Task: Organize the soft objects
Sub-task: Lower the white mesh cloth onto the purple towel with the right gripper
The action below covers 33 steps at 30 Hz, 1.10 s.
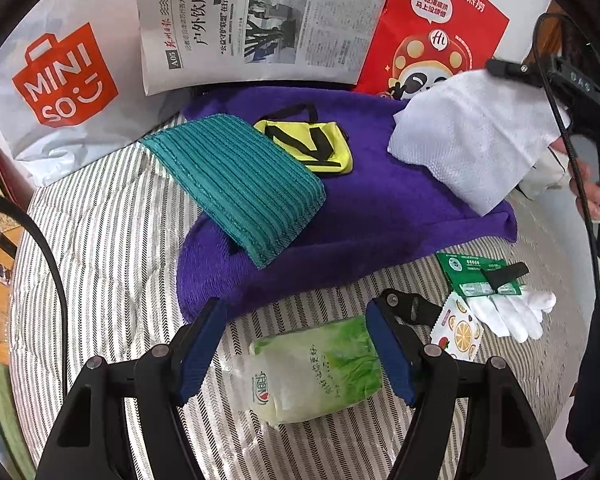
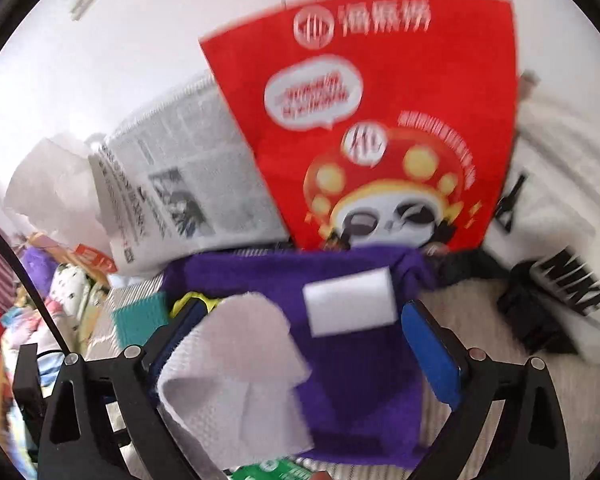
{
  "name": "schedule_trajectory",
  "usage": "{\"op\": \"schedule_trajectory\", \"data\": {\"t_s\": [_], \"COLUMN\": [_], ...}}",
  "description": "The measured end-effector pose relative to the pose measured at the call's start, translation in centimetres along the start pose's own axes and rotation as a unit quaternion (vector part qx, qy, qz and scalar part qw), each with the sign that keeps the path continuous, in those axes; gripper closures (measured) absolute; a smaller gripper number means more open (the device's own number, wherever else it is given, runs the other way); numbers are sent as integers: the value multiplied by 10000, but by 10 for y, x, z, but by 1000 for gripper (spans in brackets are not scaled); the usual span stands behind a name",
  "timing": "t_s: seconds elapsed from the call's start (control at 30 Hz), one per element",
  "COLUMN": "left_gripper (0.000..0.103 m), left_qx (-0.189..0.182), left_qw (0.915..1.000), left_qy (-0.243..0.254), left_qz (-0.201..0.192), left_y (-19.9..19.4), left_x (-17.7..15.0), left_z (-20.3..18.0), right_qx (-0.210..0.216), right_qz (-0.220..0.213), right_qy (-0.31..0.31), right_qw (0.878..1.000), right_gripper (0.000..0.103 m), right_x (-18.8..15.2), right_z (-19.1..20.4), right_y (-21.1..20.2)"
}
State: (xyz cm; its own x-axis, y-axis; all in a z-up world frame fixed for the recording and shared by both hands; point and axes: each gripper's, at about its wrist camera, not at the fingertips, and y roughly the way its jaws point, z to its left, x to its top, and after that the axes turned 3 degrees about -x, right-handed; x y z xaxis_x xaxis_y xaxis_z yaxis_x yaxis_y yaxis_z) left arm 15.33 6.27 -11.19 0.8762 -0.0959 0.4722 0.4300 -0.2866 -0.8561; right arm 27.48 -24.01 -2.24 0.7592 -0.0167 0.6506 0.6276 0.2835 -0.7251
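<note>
Left wrist view: my left gripper (image 1: pixel 296 344) spread above green pouch (image 1: pixel 316 372), right gripper (image 2: pixel 304 356) (blurred) wide apart, paper towel (image 2: pixel 236 376) draped on one finger.

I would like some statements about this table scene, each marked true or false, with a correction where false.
1. The teal ribbed cloth lies partly on the purple towel. True.
2. The left gripper is shut on the green tissue pack. False: it is open, and the pack lies between the fingers.
3. A white paper towel hangs at the right gripper. True.
4. The white glove lies on the purple towel. False: it lies on the striped cloth.
</note>
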Motion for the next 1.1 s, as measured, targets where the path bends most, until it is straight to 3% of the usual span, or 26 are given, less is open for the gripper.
{"op": "schedule_trajectory", "data": {"t_s": [0.1, 0.17, 0.3, 0.43, 0.53, 0.63, 0.7, 0.73, 0.8, 0.9, 0.97, 1.1], "left_gripper": [32, 32, 32, 32, 32, 32, 32, 32, 32, 32, 32, 32], "left_qx": [-59, -113, -211, -314, -682, -552, -488, -531, -593, -636, -660, -577], "left_qw": [10000, 9999, 9997, 9992, 9967, 9974, 9977, 9977, 9978, 9976, 9973, 9978], "left_qy": [-53, -72, -102, -78, 31, 189, 267, 253, 179, 165, 207, 219], "left_qz": [11, -3, -59, -248, -442, -422, -379, -333, -246, -217, -228, -243], "left_y": [3, 4, 3, -5, -12, -10, -6, -2, 4, 9, 8, 4], "left_x": [0, 0, 1, 4, 11, 19, 22, 23, 26, 26, 25, 26], "left_z": [0, 0, 0, 0, -5, -12, -15, -15, -16, -19, -19, -15], "right_qx": [-457, -790, -712, -695, -508, -647, -405, -263, -447, -441, -356, -357], "right_qz": [312, 265, 264, -29, 66, -272, -447, -282, -75, -444, -92, -469], "right_qy": [-494, -669, -735, -566, -347, -311, -276, -320, -423, -474, -574, -570], "right_qw": [9972, 9943, 9944, 9960, 9981, 9970, 9978, 9987, 9981, 9969, 9977, 9966], "right_gripper": [1, 1, 1, 1, 1, 1, 0, 0, 2, 0, 2, 0], "right_x": [-8, -18, -28, -26, -21, -17, -12, -7, 0, 5, 8, 8], "right_z": [4, 4, 2, -5, -11, -15, -16, -16, -12, -8, -2, 4], "right_y": [16, 19, 21, 10, 6, -15, -25, -21, -12, -14, -3, -8]}}
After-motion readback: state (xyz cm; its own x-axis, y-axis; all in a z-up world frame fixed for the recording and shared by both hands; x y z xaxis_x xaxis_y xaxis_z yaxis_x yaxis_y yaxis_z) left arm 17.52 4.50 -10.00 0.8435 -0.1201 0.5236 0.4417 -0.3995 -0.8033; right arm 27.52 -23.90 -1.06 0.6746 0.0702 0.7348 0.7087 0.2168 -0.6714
